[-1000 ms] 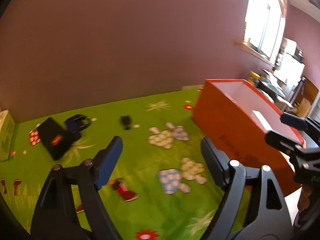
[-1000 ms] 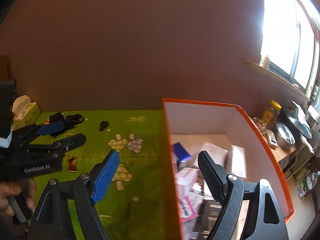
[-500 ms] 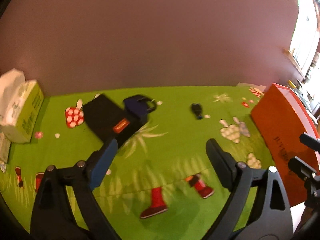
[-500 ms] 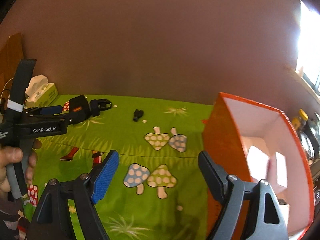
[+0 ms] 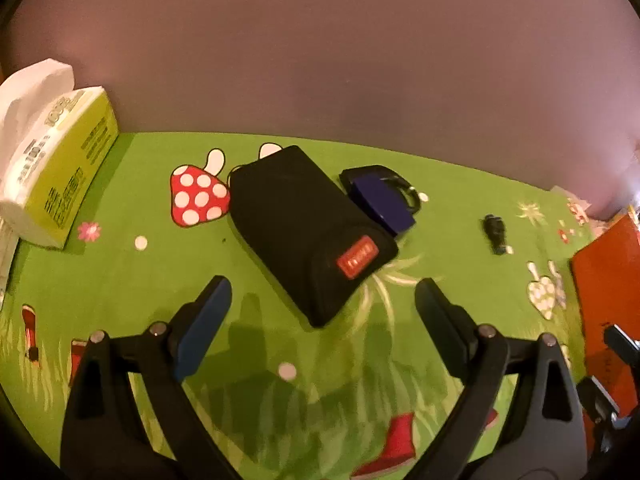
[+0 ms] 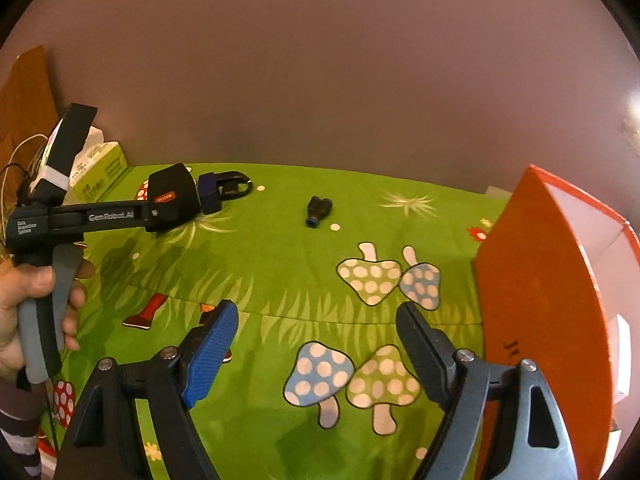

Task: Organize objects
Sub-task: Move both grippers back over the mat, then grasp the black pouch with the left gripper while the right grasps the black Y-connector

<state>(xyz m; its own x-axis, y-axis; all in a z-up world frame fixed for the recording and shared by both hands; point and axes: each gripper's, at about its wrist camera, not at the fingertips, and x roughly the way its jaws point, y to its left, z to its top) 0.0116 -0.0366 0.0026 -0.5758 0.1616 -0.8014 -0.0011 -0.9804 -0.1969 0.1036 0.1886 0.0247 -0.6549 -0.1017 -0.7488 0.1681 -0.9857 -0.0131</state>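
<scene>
Both cameras have swung to the left since a second ago, so the black pouch (image 5: 308,228) now looks big and close in the left view. Before, it was small and far off at the side. The orange box (image 6: 536,300) has slid to the right edge of both views, and its inside is nearly out of sight.

The left gripper (image 5: 322,308) hangs over the green cloth (image 5: 120,280) with its fingers spread wide and nothing between them. The near end of the pouch lies just ahead of the gap. A red tag (image 5: 357,262) sits on the pouch near that end. A dark blue padlock (image 5: 380,200) touches the far right side of the pouch. A small black tube fitting (image 5: 495,233) lies alone, well apart to the right. A yellow-green tissue box (image 5: 60,176) stands at the left edge of the cloth (white tissue sticks out of its top).

The right gripper (image 6: 316,332) is wide apart too and holds nothing. It hangs above the spotted mushroom pictures (image 6: 352,376) on the cloth, with the orange box just beside it on the right. In the right view, a hand (image 6: 28,316) grips the handle of the left gripper.
</scene>
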